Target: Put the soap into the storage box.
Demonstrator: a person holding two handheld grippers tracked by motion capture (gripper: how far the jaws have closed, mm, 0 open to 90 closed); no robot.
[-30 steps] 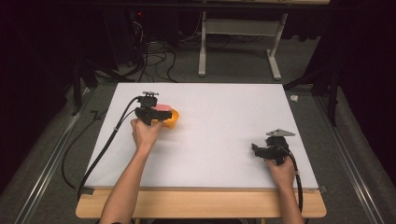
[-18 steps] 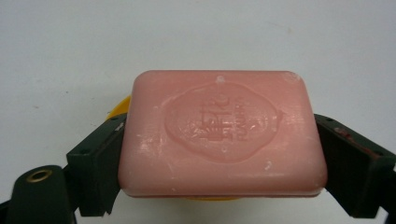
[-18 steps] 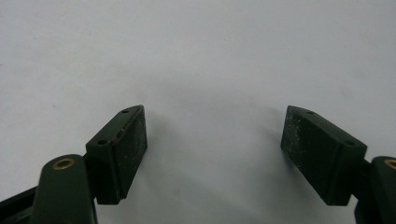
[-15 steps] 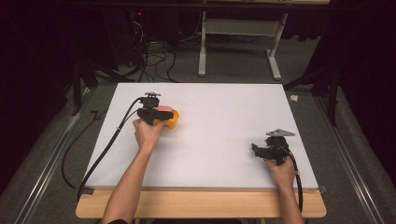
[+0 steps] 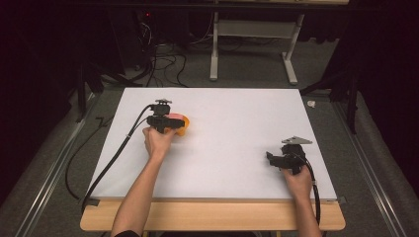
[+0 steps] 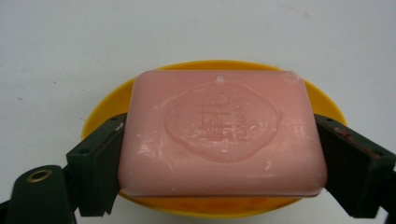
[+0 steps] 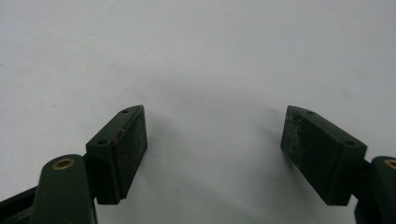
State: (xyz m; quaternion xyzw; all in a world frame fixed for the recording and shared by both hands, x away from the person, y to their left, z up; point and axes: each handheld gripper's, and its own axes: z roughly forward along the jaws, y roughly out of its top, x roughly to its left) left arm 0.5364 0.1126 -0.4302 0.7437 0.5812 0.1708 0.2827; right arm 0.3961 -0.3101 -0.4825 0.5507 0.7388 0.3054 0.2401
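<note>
A pink soap bar [image 6: 219, 130] with an embossed stamp lies flat over a yellow dish [image 6: 102, 107] on the white table top [image 5: 232, 113]. My left gripper [image 6: 219, 144] is shut on the bar, one black pad against each short side. In the high view the left gripper [image 5: 170, 122] sits at the table's left half, with the soap bar [image 5: 174, 116] and the yellow dish [image 5: 182, 126] at its tip. My right gripper [image 5: 271, 159] rests low at the right side of the table. Its jaws [image 7: 215, 140] stand wide open over bare white surface, holding nothing.
Black cables trail from both grippers, the left one [image 5: 113, 158] running off the table's front left corner. A wooden edge [image 5: 212, 217] borders the table's near side. Beyond the far edge stand a white frame leg [image 5: 213, 54] and floor cables.
</note>
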